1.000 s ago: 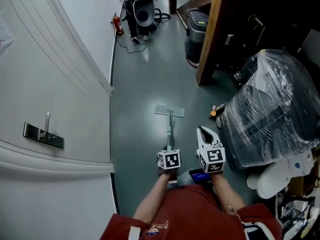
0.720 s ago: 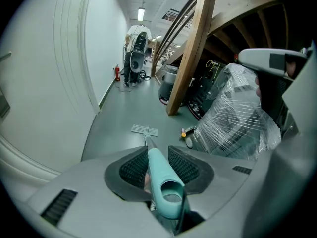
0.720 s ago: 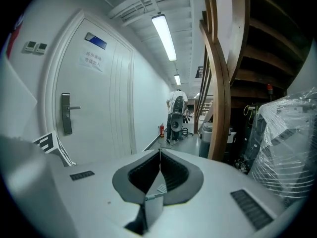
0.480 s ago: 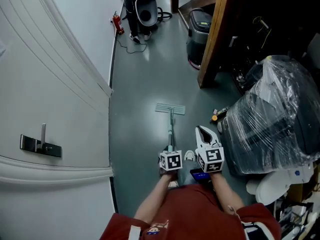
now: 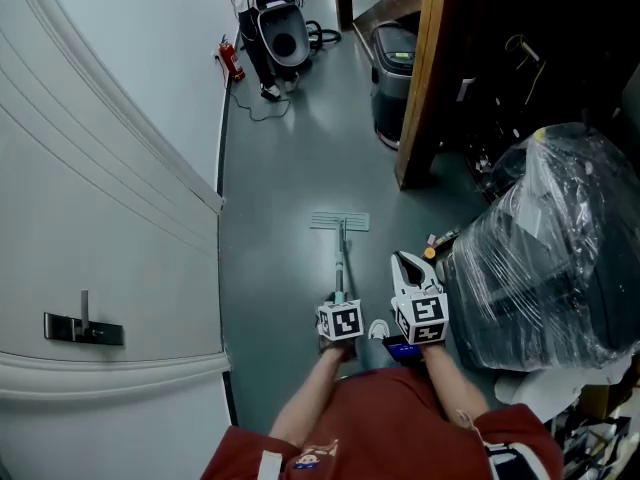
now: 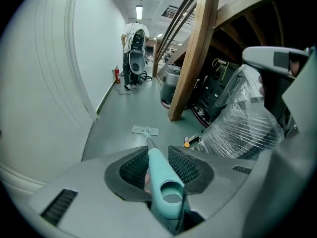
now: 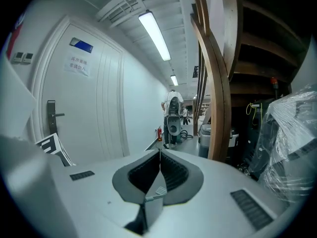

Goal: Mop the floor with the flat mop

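Observation:
The flat mop's grey head [image 5: 340, 221] lies flat on the green floor, a little ahead of me. Its pole [image 5: 340, 263] runs back to my left gripper [image 5: 338, 302], which is shut on the teal handle [image 6: 159, 175]. In the left gripper view the mop head [image 6: 145, 130] shows beyond the left gripper [image 6: 154, 152]. My right gripper [image 5: 408, 264] hovers just right of the pole, apart from it. In the right gripper view the right gripper [image 7: 159, 155] has its jaws shut, tips meeting, with nothing between them.
A white door with a lever handle [image 5: 85, 326] lines the left side. On the right stand a wooden post [image 5: 425, 78], a plastic-wrapped bundle [image 5: 545, 253] and a grey bin [image 5: 392, 63]. A small orange item [image 5: 432, 251] lies nearby. Far ahead are a floor machine [image 5: 278, 30] and a red extinguisher [image 5: 233, 60].
The door handle and the wrapped bundle have slid down the head view, so I have moved forward along the corridor. The mop and both grippers keep their places relative to me.

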`<state>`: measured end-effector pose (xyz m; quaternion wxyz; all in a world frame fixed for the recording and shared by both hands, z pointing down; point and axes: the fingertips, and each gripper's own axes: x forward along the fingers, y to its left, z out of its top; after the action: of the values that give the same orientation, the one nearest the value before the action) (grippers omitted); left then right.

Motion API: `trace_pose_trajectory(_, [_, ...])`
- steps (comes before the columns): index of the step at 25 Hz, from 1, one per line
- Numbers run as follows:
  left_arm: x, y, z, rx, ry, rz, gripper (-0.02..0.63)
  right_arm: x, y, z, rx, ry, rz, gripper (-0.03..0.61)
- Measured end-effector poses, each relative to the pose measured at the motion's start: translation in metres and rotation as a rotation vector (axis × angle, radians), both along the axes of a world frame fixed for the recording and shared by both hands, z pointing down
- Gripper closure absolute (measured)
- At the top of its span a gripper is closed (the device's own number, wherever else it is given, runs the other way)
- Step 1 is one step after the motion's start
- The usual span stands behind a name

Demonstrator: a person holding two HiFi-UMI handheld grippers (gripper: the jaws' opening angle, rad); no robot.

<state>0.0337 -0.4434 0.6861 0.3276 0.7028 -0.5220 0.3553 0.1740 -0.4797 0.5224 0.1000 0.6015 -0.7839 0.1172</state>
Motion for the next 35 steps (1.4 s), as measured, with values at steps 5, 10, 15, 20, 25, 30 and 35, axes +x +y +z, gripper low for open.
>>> trace_pose_trajectory(5, [0.038, -0.042, -0.002, -0.002, 0.000, -0.013, 0.483, 0.040, -0.044, 0.001, 0.006, -0.017, -0.010, 0.558])
trace_pose_trajectory(10, [0.064, -0.084, -0.005, 0.018, -0.016, -0.030, 0.483, 0.070, -0.084, 0.004, 0.008, -0.024, -0.026, 0.558])
trace_pose_trajectory(15, [0.081, -0.117, -0.005, 0.019, -0.025, -0.054, 0.485, 0.090, -0.118, 0.006, 0.013, -0.026, -0.045, 0.558])
trace_pose_trajectory(20, [0.093, -0.145, -0.003, 0.025, -0.026, -0.058, 0.485, 0.104, -0.141, 0.013, 0.006, -0.032, -0.044, 0.558])
trace_pose_trajectory(25, [0.094, -0.180, 0.006, 0.028, -0.033, -0.066, 0.485, 0.105, -0.171, 0.027, -0.024, -0.025, -0.050, 0.558])
trace_pose_trajectory(30, [0.089, -0.225, 0.012, 0.029, -0.042, -0.061, 0.485, 0.095, -0.217, 0.034, -0.041, -0.010, -0.059, 0.558])
trace_pose_trajectory(35, [0.081, -0.282, 0.010, 0.028, -0.013, -0.050, 0.485, 0.079, -0.274, 0.031, -0.042, 0.010, -0.059, 0.558])
